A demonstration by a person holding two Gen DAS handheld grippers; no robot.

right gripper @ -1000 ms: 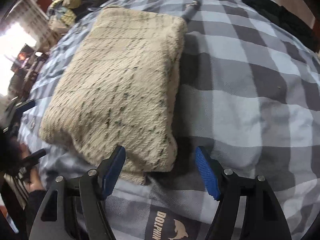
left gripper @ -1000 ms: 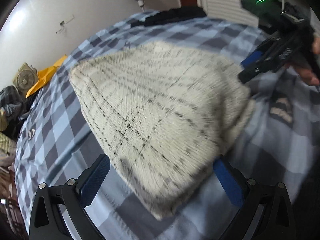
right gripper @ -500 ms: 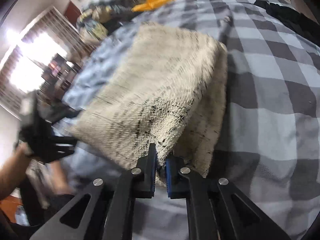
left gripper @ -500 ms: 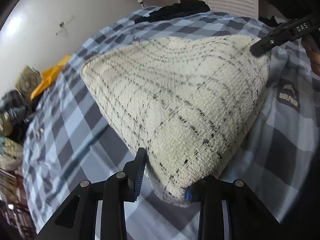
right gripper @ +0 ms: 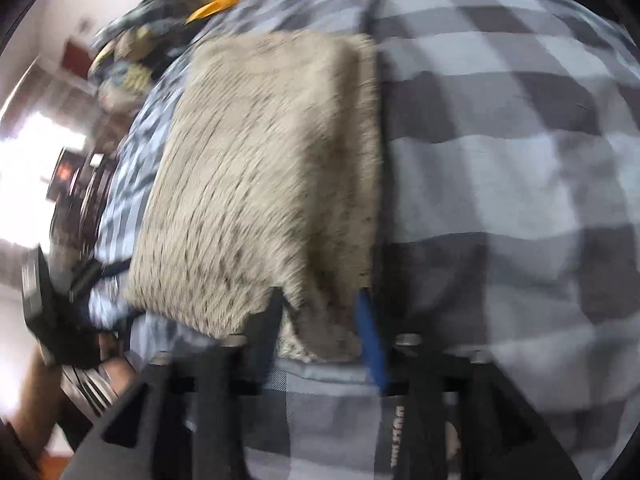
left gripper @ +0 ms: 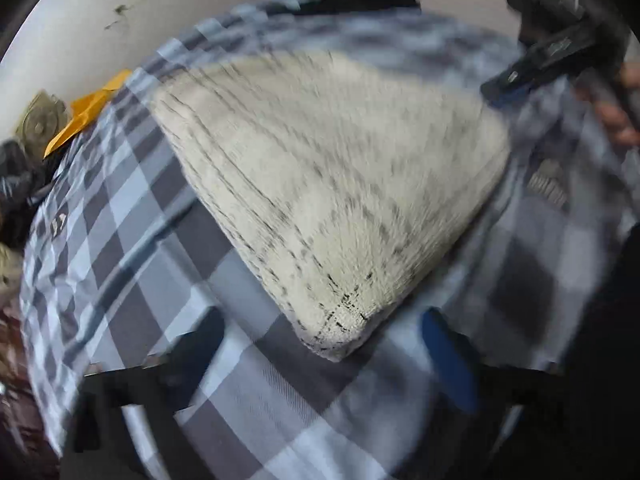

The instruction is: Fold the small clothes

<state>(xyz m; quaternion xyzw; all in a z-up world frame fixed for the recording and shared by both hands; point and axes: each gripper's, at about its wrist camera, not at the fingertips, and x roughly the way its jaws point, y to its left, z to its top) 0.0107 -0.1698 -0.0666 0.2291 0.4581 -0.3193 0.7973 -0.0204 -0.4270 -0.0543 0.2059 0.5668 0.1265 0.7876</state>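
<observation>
edges: i see the folded cream knit sweater [left gripper: 320, 168] lying on the checked bed cover [left gripper: 168, 280], free cover all around it | left gripper [left gripper: 320, 354]: jaws opening wide, corner between them, untouched | right gripper [right gripper: 320, 320]: jaws opening, near corner between, pads seem apart from it | texture: fuzzy knit, thin dark grid lines

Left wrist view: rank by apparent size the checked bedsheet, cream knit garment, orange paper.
1. Blue-grey checked bedsheet, fills most of the frame.
2. Folded cream knit garment.
3. Orange paper, smallest, though far from the camera and partly hidden.
</observation>
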